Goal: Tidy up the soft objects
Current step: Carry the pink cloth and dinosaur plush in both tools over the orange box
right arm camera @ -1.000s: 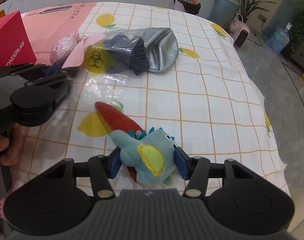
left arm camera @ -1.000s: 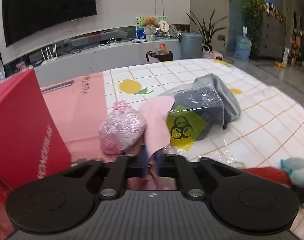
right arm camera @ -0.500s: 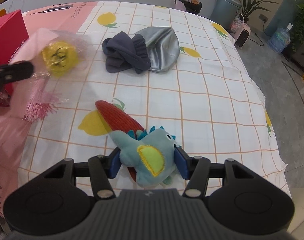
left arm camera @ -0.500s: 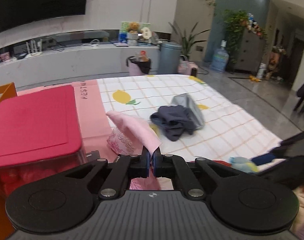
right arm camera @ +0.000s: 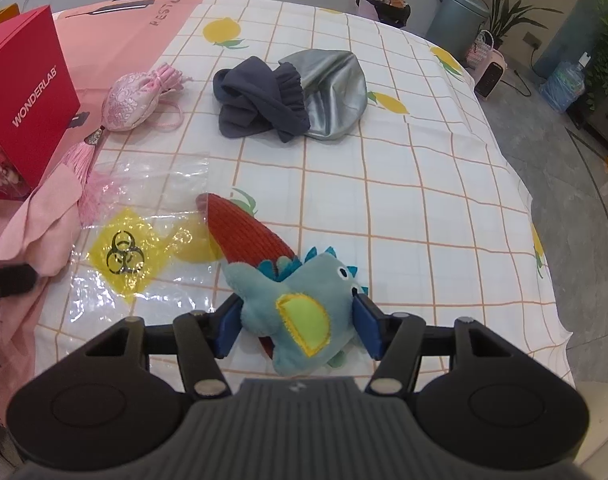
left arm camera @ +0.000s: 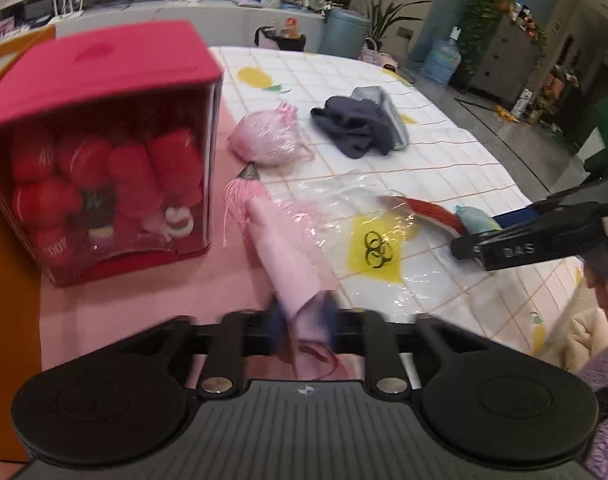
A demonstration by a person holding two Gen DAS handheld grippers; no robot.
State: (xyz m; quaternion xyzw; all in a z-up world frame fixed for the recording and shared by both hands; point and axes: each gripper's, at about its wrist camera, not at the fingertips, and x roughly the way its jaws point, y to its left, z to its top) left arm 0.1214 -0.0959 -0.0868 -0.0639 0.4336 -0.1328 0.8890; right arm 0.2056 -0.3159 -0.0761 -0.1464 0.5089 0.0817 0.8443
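My left gripper [left arm camera: 304,316] hovers low over the pink part of the tablecloth, its jaws opening with a pink cloth [left arm camera: 292,268] lying loosely between them, blurred. The cloth trails onto a clear bag with a yellow biohazard mark [right arm camera: 144,240], which lies flat on the table. My right gripper [right arm camera: 296,324] has a blue plush dinosaur [right arm camera: 300,304] between its pads [right arm camera: 228,320]; they still touch it while the jaws ease apart. A red knitted piece [right arm camera: 244,232] lies under the plush. Farther back are a pink embroidered pouch [right arm camera: 132,100] with a tassel [right arm camera: 88,164] and a dark blue and silver bundle [right arm camera: 284,96].
A red box with a clear front [left arm camera: 96,140], full of red soft things, stands at the left on the pink cloth; it reads WONDERLAB [right arm camera: 28,80]. The checked tablecloth [right arm camera: 423,200] runs to the table's right edge, with floor beyond. An orange panel [left arm camera: 8,280] borders the left.
My left gripper swung away from the pouch toward the red box, carrying the pink cloth and clear bag; the bag now lies flat and the jaws have parted. The right gripper stayed put.
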